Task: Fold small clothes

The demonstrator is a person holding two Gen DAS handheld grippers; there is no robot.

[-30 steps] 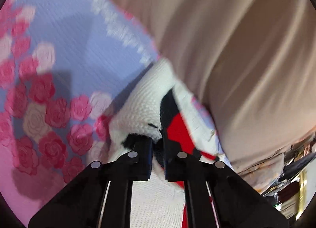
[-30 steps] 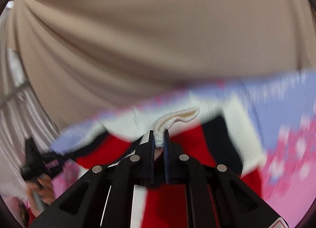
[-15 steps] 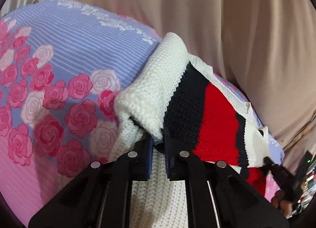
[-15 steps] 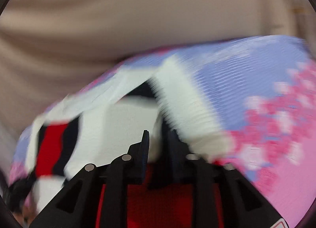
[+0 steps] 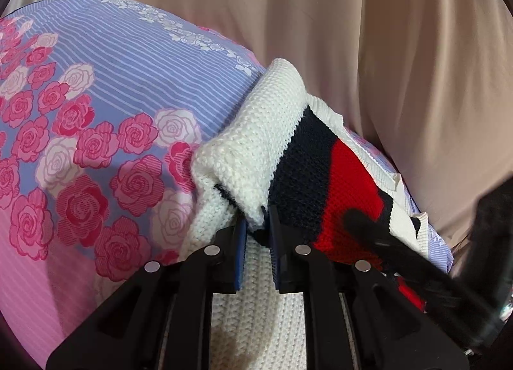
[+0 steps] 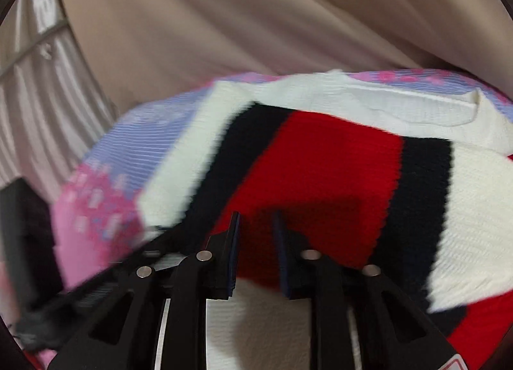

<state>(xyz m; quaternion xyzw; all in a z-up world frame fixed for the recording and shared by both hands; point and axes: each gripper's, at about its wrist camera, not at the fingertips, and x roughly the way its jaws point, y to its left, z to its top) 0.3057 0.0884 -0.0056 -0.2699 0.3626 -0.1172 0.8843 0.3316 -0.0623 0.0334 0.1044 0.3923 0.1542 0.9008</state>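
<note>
A small knit sweater point(image 5: 320, 171) in white, navy and red stripes lies on a flowered bedsheet point(image 5: 112, 97). My left gripper point(image 5: 257, 229) is shut on a folded white edge of it, and the fold stands up between the fingers. In the right wrist view the sweater point(image 6: 320, 171) spreads flat, its neck opening at the far right. My right gripper point(image 6: 256, 229) hovers open just over the red stripe with nothing between its fingers. A blurred black shape point(image 5: 400, 251), the right gripper, crosses the left wrist view.
A beige curtain point(image 5: 320, 17) hangs close behind the bed's far edge. Pale pleated drapes point(image 6: 48, 97) show at the left in the right wrist view. A dark blurred object point(image 6: 25, 241) sits at the lower left there.
My right gripper let go of the white cuff it was pinching and swung over the red stripe. The left gripper carried its white fold over the sweater and still holds it.
</note>
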